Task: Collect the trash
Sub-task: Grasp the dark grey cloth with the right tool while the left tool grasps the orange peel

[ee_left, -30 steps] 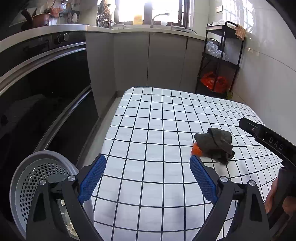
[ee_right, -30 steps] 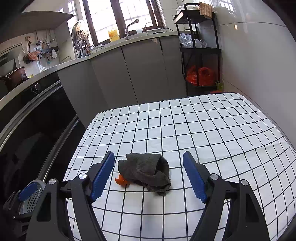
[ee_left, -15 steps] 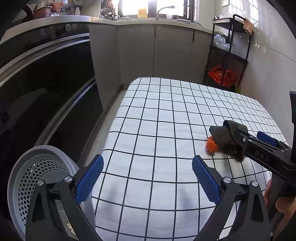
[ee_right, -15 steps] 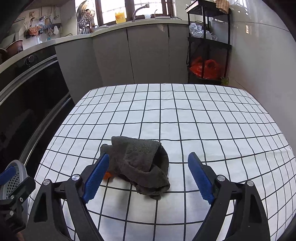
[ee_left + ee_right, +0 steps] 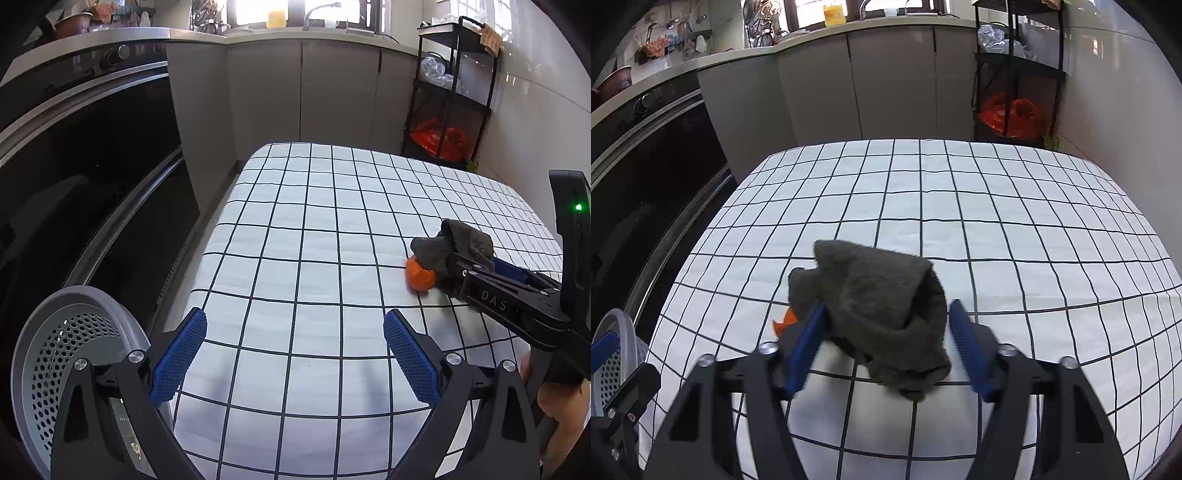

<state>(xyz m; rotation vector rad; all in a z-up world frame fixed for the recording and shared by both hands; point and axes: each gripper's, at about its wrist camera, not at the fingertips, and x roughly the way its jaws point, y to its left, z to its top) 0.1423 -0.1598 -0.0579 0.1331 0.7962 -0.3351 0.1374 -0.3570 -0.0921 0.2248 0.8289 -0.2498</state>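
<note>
**Right jaws closing around the rag**

The risk I'd watch is the orange scrap (image 5: 785, 320). It sits tucked against the left edge of the grey rag (image 5: 882, 314), half under it, and the left pad comes in right beside it. If the jaws pinch only cloth, the scrap may stay behind on the checked cloth (image 5: 997, 221), or get knocked away. The rag is limp and bunched, so a shallow bite on one fold could let it slip or trail out when lifted. The tablecloth itself could also be caught under the pads, which seem to sit low on it.

The right gripper (image 5: 886, 345) straddles the rag: the bundle lies between its blue pads, which are about half apart and closing. The left pad looks to be at the cloth's edge; the right one shows a sliver of gap, so no firm hold yet.

The left gripper (image 5: 295, 354) hangs wide apart, holding nothing, over the near edge of the table, well left of the rag. A grey perforated bin (image 5: 74, 354) stands just beside it, off the table's corner.
</note>
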